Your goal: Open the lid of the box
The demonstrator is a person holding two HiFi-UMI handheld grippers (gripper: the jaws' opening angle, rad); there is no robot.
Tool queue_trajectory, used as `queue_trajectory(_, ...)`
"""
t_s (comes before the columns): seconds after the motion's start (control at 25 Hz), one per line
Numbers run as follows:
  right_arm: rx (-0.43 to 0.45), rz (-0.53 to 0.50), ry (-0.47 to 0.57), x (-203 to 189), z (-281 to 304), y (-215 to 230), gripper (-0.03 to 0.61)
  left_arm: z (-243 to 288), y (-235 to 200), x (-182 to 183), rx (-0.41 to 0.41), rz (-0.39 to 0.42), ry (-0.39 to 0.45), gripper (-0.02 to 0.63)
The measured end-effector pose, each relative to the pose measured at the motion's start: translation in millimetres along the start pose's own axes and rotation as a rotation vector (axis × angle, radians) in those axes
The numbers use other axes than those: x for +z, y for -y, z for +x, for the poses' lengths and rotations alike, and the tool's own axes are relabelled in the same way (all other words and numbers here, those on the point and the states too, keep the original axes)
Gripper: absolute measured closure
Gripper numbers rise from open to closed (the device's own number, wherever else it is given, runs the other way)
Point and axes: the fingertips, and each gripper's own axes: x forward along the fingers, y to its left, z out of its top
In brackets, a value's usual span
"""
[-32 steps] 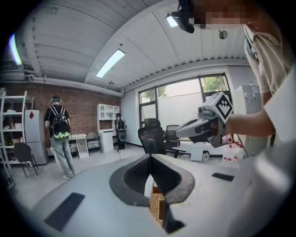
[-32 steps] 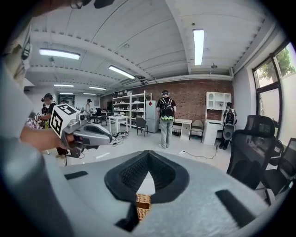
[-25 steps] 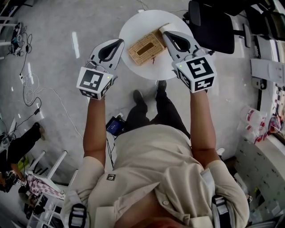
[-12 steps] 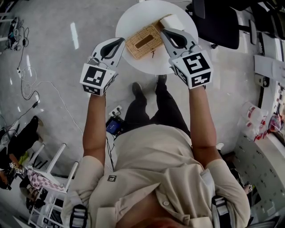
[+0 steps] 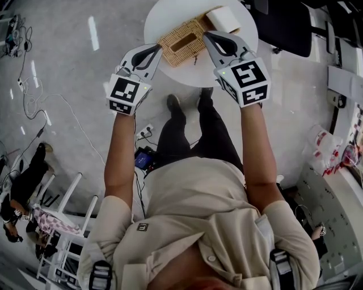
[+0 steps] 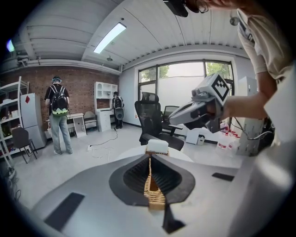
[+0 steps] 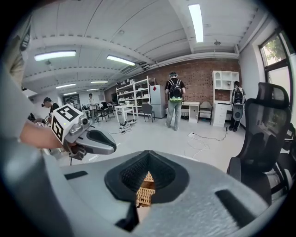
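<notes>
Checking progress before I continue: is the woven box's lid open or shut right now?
Shut. In the head view the woven box shows its slotted lid lying flat on top, on the round white table.

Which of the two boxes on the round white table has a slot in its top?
The tan woven wicker box: a long slot cuts its top, while the plain white box beside it is smooth.

Overhead plus opposed views of box (image 5: 182,41)

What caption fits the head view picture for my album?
Left gripper and right gripper flank a woven box on a round table.
</notes>
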Motion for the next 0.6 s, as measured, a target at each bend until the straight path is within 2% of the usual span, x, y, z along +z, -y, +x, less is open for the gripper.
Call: queue_trajectory(0.6, 0.018, 0.038, -0.076, -60.8, 38.6, 6.6, 0.586, 50.0, 23.2, -73.9, -0.098, 0.024, -0.093, 0.601)
